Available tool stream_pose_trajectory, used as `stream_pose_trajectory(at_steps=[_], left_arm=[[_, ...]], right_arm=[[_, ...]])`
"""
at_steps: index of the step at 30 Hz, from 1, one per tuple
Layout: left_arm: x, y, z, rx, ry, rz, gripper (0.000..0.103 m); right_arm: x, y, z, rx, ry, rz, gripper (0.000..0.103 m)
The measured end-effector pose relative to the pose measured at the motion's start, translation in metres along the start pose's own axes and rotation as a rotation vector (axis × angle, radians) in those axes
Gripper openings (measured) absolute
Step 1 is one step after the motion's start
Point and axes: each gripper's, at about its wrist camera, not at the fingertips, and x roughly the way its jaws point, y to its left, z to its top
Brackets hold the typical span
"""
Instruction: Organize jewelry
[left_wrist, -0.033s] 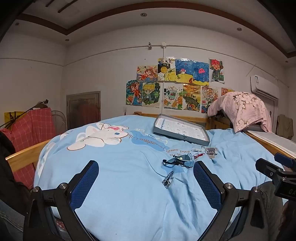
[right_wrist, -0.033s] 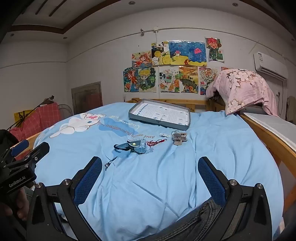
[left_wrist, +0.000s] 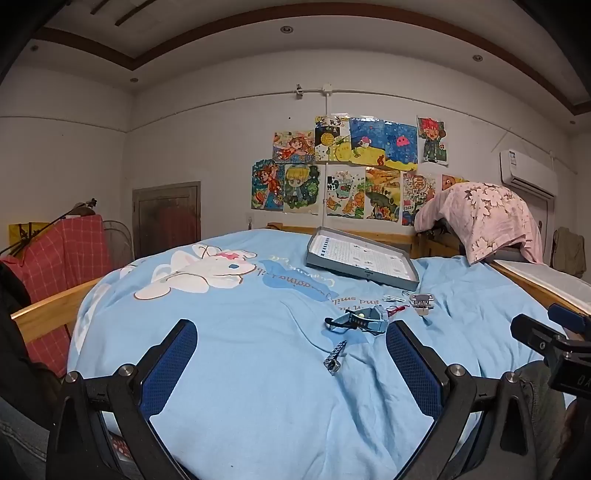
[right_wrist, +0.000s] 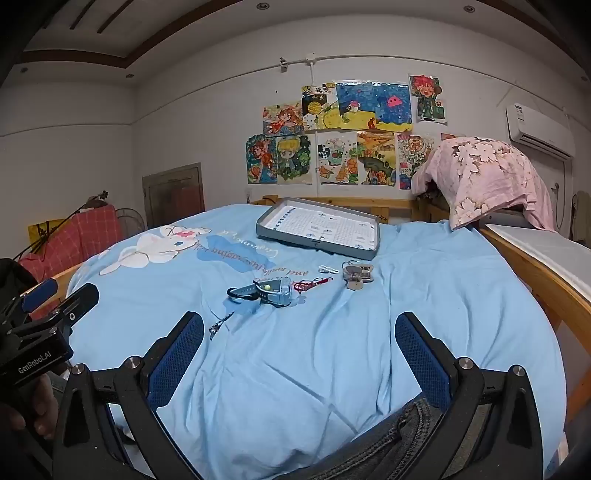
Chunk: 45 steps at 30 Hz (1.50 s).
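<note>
Both tongs, left (left_wrist: 291, 354) and right (right_wrist: 299, 347), gape released above the wrinkled blue bedsheet (right_wrist: 332, 350). Only the right view shows a hand (right_wrist: 33, 410). Jewelry lies before the shallow grey rectangular tray (right_wrist: 317, 243): a strapped blue watch (right_wrist: 269, 291), a red cord (right_wrist: 312, 284), a linked metal bracelet (left_wrist: 335, 357).

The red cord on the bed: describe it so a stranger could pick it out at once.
On the blue bedsheet, a grey tray lies near the headboard, with small jewelry scattered just in front of it. The red cord lies looped between the blue watch and the metal clasp. It is the only red piece there.
</note>
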Motion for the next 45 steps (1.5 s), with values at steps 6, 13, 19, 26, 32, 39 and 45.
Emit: stream_pose_trajectory(at_steps=[6,13,19,26,32,39,45], left_arm=[[-0.0003,0.0002,-0.0001,-0.002,0.005,0.000,0.103],[-0.0007,-0.0061,-0.0024,-0.002,0.006,0.001,0.103],[-0.0012,-0.0040,-0.0021,-0.004,0.007,-0.002,0.103],[-0.0009,-0.0037,-0.0020,-0.002,0.007,-0.004,0.103],[-0.0006,-0.0030,-0.0018,-0.002,0.007,-0.004,0.103],[-0.0007,-0.0035,-0.0021,0.000,0.007,-0.003,0.103],[-0.0008,-0.0036,-0.0021,0.002,0.006,-0.003,0.103]], right_arm=[[0.0000,-0.0014,-0.0002,0.004,0.000,0.003,0.102],[0.0013,-0.0042,0.0003,0.012,0.000,0.002,0.102],[0.0013,-0.0020,-0.0007,0.012,0.005,0.001,0.102],[-0.0007,-0.0041,-0.0022,0.011,0.005,0.002,0.102],[-0.0004,-0.0038,-0.0019,0.013,0.007,0.002,0.102],[0.0001,-0.0034,-0.0019,0.013,0.009,0.001,0.102],[0.0015,-0.0043,-0.0027,0.014,0.009,0.001,0.102]])
